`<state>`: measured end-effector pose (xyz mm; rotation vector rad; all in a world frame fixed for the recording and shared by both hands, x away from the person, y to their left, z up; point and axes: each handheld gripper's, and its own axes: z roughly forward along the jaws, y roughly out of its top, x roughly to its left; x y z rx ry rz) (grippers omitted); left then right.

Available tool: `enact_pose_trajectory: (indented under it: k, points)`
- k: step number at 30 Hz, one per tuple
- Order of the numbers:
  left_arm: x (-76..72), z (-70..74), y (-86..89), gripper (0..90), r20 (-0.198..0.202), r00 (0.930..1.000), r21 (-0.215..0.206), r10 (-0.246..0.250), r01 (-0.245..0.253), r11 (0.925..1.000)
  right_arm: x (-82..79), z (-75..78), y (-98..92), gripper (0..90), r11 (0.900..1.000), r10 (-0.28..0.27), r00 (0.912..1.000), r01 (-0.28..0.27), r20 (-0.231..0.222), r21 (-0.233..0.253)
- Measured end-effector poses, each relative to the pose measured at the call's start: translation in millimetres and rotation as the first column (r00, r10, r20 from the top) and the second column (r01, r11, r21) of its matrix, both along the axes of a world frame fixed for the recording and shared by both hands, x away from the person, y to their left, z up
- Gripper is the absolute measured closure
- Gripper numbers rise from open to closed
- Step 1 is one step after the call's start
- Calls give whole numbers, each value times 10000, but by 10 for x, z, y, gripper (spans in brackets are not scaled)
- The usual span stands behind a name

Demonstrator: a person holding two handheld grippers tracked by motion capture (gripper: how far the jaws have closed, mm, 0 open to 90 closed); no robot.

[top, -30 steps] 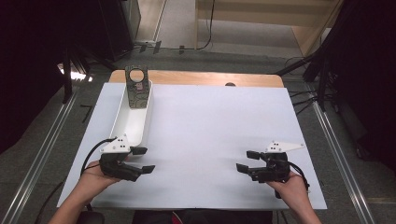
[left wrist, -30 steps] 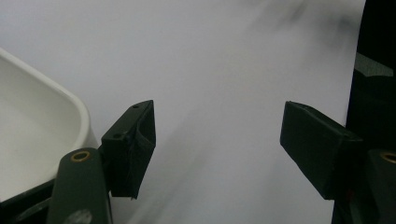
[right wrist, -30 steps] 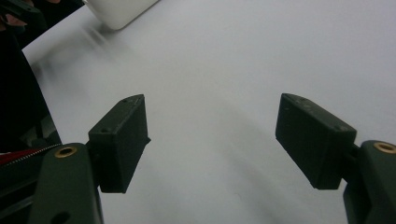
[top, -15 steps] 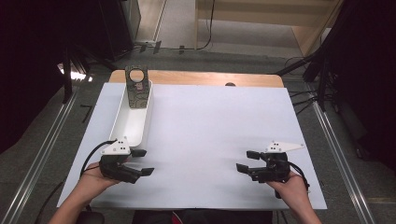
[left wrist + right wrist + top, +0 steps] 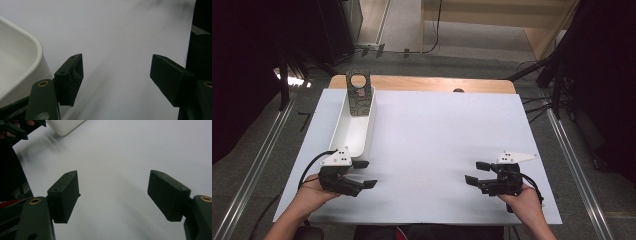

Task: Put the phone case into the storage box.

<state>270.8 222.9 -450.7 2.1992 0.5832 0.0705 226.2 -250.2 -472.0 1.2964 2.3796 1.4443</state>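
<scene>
From the high view, the left gripper (image 5: 365, 174) sits at the worktop's (image 5: 437, 135) near-left corner, just beside the white tray's (image 5: 343, 134) near end, with a patterned holder (image 5: 359, 97) at its far end; the right gripper (image 5: 477, 172) is near-right. Left gripper view: fingers (image 5: 71, 76) spread, empty, tray (image 5: 20, 65) alongside. Right gripper view: fingers (image 5: 63, 195) spread over bare worktop (image 5: 120, 157).

The high view looks forward and down from above the person's side, taking in the whole white table (image 5: 437, 130). Each gripper view rides low and close over that surface, looking along its own jaws. The left gripper view shares the white tray (image 5: 17, 65) (image 5: 354, 131) with the high view; the right gripper view catches its corner (image 5: 65, 125) farther off.
</scene>
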Motion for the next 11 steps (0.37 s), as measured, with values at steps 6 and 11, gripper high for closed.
enact_pose_trajectory:
  k: [6, 11]
  points:
    - [1, -6, 0, 269, -1, 10000, 22, -9, 9, 10000, -1, 1, 1, 246, 10000, -7, 10000, 7, 1, 13]
    - [6, -5, -18, 269, 4, 10000, 42, -51, 51, 10000, 1, -2, 5, 246, 10000, -7, 10000, 7, -49, 18]
